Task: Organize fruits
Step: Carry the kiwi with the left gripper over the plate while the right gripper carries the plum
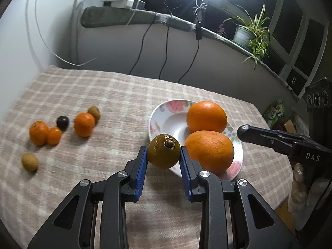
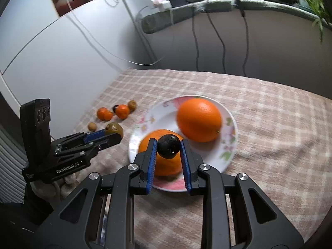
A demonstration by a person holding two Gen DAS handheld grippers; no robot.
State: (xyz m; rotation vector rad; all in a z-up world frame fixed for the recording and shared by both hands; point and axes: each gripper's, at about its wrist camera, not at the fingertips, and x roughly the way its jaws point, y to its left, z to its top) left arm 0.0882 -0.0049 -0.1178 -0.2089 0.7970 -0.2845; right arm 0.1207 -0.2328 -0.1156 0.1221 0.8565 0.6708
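Checked cloth covers the tabletop (image 1: 116,95), with a cabled ledge behind. Left claw (image 1: 163,155) is clamped on a green fruit (image 1: 164,153), stem end up and toward the camera, and hangs at the near-left rim of the plate (image 1: 157,116). Right claw (image 2: 168,147) is clamped on a dark plum (image 2: 168,146), directly over the nearer orange (image 2: 164,166) on the plate; the second orange (image 2: 199,119) sits beyond and to its right. Bare plate lies ahead and left of the right claw, ahead and right of the left one. Both seem equally near. Small fruits (image 1: 62,128) remain well to the left.
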